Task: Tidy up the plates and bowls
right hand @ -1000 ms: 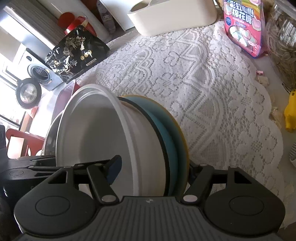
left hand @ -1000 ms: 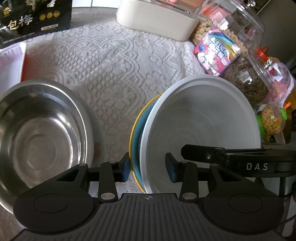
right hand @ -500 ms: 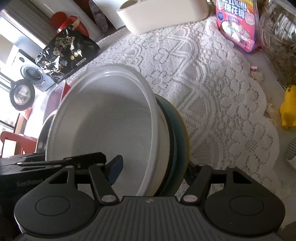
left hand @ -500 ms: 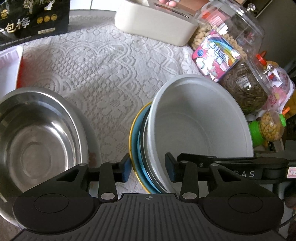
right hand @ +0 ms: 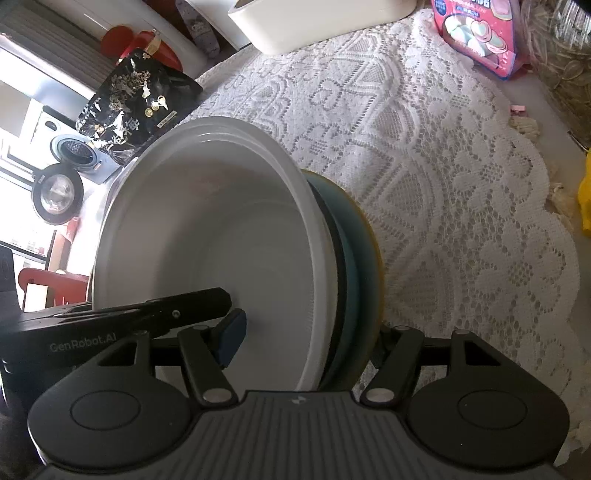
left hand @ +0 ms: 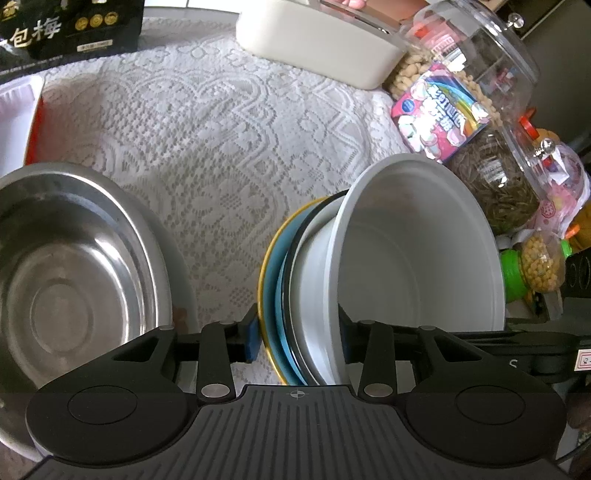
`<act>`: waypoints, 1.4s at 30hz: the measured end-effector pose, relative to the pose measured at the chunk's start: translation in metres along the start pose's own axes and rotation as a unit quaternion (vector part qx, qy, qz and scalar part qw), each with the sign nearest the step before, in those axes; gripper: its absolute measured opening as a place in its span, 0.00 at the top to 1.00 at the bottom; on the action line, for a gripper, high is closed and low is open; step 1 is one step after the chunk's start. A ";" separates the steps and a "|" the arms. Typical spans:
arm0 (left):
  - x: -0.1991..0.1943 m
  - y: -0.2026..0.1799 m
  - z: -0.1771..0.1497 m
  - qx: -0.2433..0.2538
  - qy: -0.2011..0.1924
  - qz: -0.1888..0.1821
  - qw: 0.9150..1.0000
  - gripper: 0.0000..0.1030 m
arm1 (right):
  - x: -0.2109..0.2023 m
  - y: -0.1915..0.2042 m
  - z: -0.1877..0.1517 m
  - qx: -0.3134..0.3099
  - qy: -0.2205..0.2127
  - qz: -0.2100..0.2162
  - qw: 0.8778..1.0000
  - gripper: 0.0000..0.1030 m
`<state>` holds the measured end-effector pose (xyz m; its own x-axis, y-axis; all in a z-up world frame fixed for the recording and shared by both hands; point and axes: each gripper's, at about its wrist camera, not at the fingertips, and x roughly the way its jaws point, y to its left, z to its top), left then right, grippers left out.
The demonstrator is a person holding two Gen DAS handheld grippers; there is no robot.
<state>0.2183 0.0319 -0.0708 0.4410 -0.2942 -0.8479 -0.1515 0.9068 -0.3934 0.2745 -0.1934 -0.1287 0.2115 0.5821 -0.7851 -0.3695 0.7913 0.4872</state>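
Left gripper (left hand: 299, 341), fingers closing, clamps the stack: white bowl (left hand: 413, 258) on blue plate (left hand: 271, 295), tilted above the lace-covered desk (left hand: 207, 155). Right gripper (right hand: 308, 341) likewise straddles and grips it. "GenRobot.AI" marks the left gripper; pink bag (right hand: 480, 33) reads "MARSHMALLOW".

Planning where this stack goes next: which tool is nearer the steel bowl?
Left. The left tool grips the tilted stack, with the steel bowl right beside its left finger. The right tool grips the stack's far side, so the stack lies between it and that bowl.
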 end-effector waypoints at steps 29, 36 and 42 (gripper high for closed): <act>-0.021 -0.003 -0.015 0.025 0.011 0.047 0.999 0.58 | -0.004 0.027 -0.013 -0.065 -0.031 -0.053 0.996 0.31; -0.017 -0.008 -0.010 0.037 0.012 0.055 0.998 0.53 | -0.008 0.010 -0.009 -0.021 -0.069 -0.032 0.997 0.31; -0.017 -0.013 -0.005 0.040 0.018 0.057 0.997 0.50 | -0.006 -0.003 -0.001 -0.006 -0.052 -0.027 0.998 0.30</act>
<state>0.2089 0.0234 -0.0532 0.3926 -0.1980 -0.8981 -0.1274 0.9554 -0.2663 0.2734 -0.1997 -0.1256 0.3239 0.5557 -0.7657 -0.3656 0.8200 0.4404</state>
